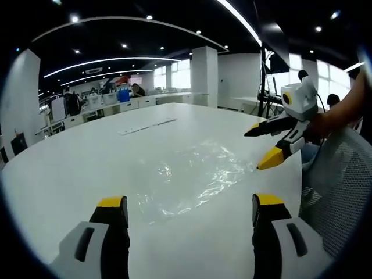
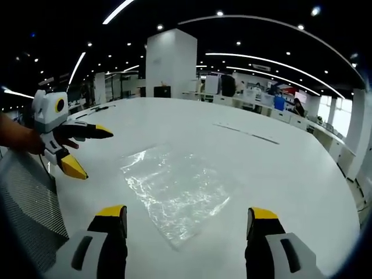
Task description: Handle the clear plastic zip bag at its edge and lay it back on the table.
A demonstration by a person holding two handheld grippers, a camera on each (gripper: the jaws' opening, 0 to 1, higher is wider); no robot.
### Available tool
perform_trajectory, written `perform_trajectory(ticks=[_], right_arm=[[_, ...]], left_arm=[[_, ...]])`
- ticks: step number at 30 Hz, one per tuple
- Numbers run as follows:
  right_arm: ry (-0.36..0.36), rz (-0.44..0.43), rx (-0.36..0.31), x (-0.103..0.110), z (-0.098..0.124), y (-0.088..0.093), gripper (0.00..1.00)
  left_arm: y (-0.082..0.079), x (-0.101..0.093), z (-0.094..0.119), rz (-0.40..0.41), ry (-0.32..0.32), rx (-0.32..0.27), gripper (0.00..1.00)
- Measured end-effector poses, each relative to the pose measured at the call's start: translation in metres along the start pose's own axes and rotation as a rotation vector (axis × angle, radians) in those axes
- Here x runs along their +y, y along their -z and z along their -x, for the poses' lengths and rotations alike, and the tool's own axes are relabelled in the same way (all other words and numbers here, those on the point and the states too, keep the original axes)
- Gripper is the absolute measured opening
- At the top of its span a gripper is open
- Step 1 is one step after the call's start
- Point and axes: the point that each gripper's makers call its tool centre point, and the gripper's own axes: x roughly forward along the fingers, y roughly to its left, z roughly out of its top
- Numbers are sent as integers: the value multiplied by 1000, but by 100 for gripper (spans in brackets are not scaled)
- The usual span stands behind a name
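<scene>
The clear plastic zip bag [image 1: 192,174] lies flat and crinkled on the white table [image 1: 87,157]. In the left gripper view, my left gripper [image 1: 189,203] hovers just short of the bag's near edge, jaws wide apart and empty. My right gripper [image 1: 263,145] comes in from the right, open, with its yellow tips beside the bag's right edge. In the right gripper view the bag [image 2: 177,189] lies ahead of my right gripper [image 2: 186,213], whose jaws are spread with nothing between them. At the left of that view, my left gripper [image 2: 93,153] is held open, a little off the bag's corner.
A grey mesh chair back [image 1: 337,186] [image 2: 29,197] stands at the table's near edge beside the person's arm. A thin white strip [image 1: 148,126] [image 2: 247,133] lies farther out on the table. A white pillar [image 2: 170,64] and office desks stand beyond.
</scene>
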Motion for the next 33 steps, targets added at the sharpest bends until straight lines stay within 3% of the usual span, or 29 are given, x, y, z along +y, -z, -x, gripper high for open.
perform_trajectory(ticks=[9,19,27,33], right_arm=[[12,-11,-4,-4,-1,1,84],[43,-118,-41,-18,1,-6,82],[38,-88,-36,-19,-1,-15,77],[33,-97,-12,-24,-6,-7,69]], left_arm=[[3,0,-2,-3,6,6,88],[1,-4,-2,-15,11,10,88],[-1,-2,-2,-18,9,1,88],[-2,-2,-1,-27,11,-3,88]])
